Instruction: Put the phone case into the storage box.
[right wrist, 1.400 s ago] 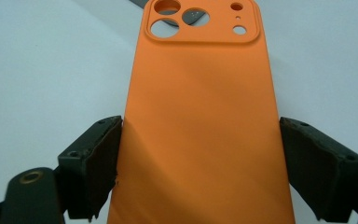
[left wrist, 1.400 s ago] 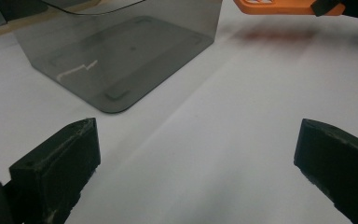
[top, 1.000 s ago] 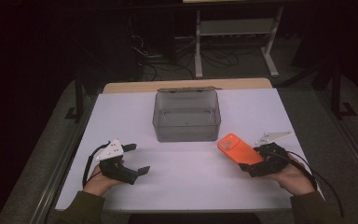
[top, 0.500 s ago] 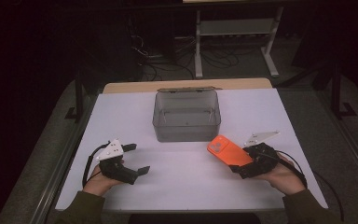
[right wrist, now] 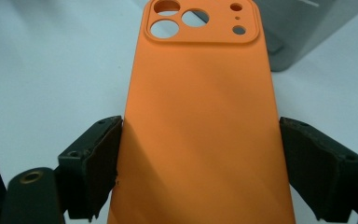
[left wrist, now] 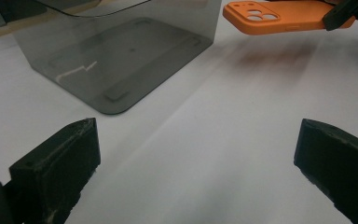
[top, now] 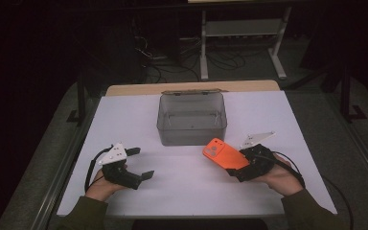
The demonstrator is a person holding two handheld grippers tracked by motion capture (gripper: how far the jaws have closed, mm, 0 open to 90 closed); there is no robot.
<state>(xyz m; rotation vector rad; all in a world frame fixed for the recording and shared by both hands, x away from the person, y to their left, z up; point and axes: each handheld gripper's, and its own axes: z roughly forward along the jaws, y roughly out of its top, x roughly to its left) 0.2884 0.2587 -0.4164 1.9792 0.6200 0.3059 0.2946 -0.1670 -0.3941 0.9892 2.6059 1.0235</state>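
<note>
I have my left gripper (top: 143, 163) low over the white table (top: 182, 191) on the near left, jaws spread wide with nothing between them. My right gripper (top: 235, 168) on the near right is clamped on the long edges of an orange phone case (right wrist: 200, 140), which I hold just above the table, camera cutouts pointing away toward the middle. Just beyond the case's far end sits a smoky clear plastic bin (top: 192, 118) at the table's centre. Past the table I see a white shelf frame (top: 242, 33) in the dark.
</note>
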